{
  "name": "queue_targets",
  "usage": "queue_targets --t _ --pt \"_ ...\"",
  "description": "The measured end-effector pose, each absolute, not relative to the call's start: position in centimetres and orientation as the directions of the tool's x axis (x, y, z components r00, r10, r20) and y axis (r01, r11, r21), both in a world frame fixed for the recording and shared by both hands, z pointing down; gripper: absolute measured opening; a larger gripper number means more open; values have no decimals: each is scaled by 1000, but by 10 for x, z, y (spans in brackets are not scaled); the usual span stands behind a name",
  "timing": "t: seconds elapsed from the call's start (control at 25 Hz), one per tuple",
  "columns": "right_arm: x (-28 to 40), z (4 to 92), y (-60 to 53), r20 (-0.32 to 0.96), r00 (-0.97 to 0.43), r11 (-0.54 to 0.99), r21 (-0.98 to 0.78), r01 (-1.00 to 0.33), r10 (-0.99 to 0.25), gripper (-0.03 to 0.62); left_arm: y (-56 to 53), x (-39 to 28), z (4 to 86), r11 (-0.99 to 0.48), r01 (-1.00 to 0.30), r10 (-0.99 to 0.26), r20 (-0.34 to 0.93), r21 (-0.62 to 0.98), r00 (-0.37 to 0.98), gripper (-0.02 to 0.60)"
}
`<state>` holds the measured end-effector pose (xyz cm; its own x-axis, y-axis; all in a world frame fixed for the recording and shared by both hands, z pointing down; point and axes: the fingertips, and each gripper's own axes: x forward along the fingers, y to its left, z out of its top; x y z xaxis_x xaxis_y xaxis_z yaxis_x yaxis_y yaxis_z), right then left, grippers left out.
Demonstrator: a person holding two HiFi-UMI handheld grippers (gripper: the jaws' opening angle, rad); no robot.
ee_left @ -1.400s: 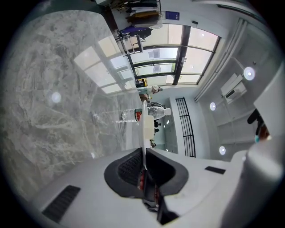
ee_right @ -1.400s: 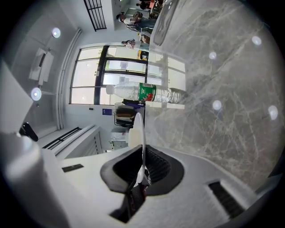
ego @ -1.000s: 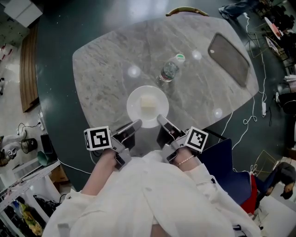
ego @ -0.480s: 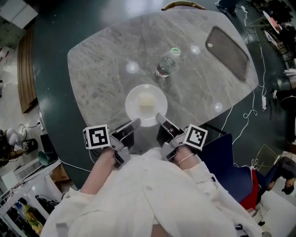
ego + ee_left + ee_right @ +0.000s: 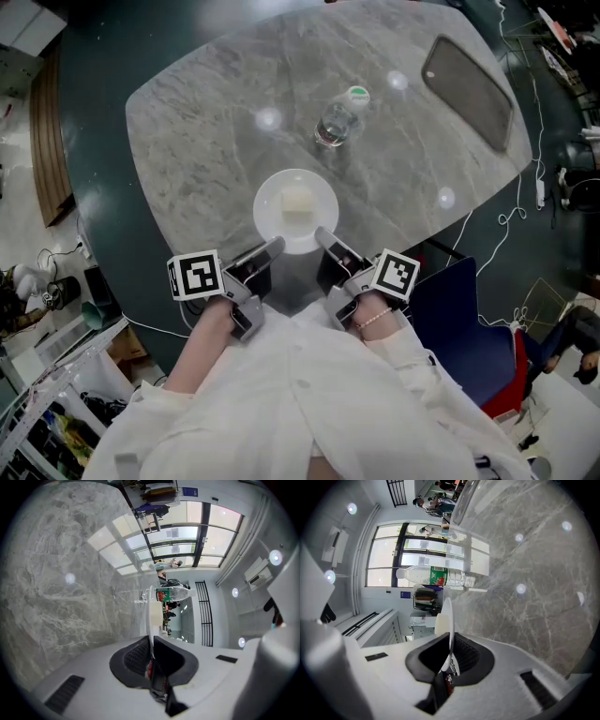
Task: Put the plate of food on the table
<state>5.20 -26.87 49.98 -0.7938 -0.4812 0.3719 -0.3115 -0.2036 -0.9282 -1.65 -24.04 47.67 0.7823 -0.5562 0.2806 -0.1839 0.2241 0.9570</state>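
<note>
- The plate (image 5: 296, 211) is lying over the near part of the table (image 5: 187, 122), just inside its near edge. The views are not showing whether it is touching the tabletop.
- A pale block of food (image 5: 297, 204) is sitting at the plate's middle.
- The left gripper (image 5: 267, 251) is clamping the plate's near rim on the left. In the left gripper view, its jaws (image 5: 151, 645) are pressing together on the thin edge of the plate (image 5: 149, 629), with the food (image 5: 154, 612) showing just beyond.
- The right gripper (image 5: 328, 240) is clamping the near rim on the right. In the right gripper view, its jaws (image 5: 449, 660) are closing on the plate's edge (image 5: 450, 620), and the food (image 5: 441, 625) is showing beside that edge.
- The two grippers are sitting close together, side by side, each carrying its marker cube behind the jaws.
- A clear bottle (image 5: 337, 122) with a green cap is standing on the table beyond the plate, apart from it. It is also showing in the left gripper view (image 5: 174, 593) and the right gripper view (image 5: 436, 576).
- A dark tray (image 5: 467, 92) is lying near the far right of the table, well apart from the plate.
- A blue chair (image 5: 459, 319) is standing by the table's near right edge.
- The person is wearing white sleeves (image 5: 309, 394).
</note>
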Motion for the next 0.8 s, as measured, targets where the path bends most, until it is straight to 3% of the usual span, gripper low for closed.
queue_targets --t 0.8 --pt "57 537 -275 422 -713 -385 -895 -227 -560 12 -249 -15 518 343 -157 -519 326 926 790 28"
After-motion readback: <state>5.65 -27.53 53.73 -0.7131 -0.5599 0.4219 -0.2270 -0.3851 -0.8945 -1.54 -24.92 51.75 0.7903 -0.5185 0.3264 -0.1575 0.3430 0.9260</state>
